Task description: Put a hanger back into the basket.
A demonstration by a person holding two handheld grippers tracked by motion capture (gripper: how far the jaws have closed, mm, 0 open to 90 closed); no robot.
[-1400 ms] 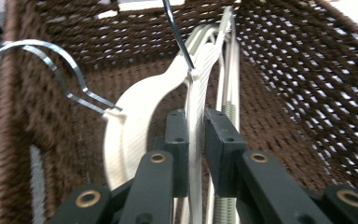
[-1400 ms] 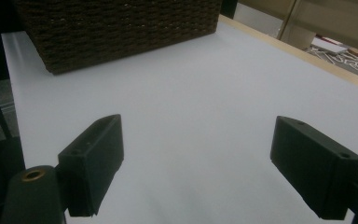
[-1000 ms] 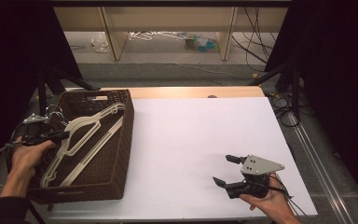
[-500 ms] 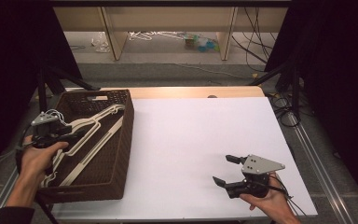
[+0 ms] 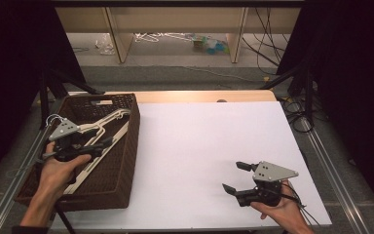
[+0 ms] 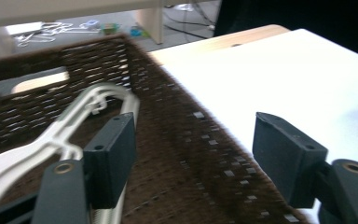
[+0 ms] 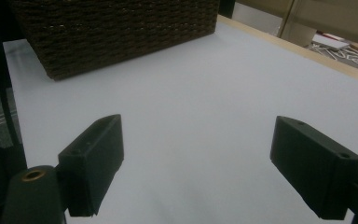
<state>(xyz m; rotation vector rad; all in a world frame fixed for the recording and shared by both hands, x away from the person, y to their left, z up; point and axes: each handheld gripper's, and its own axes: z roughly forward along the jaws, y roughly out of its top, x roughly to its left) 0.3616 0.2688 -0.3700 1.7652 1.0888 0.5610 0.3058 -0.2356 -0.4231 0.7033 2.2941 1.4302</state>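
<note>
The left gripper (image 5: 95, 146) hangs over the dark woven basket (image 5: 126, 161), its jaws wide apart after just opening, with nothing pressed between the pads. The white hangers (image 5: 104, 127) lie in the basket below and beside its fingers (image 6: 112, 156); in the left gripper view, 1 hanger runs past the left finger toward the basket's far wall, while the right finger stands over the basket's rim next to the white table (image 5: 199, 141). The right gripper (image 5: 236, 178) rests low over the table's near right part, well apart from the basket, its jaws spread wide with only bare white surface between its fingers (image 7: 95, 158). No brand, label or writing can be read anywhere.
</note>
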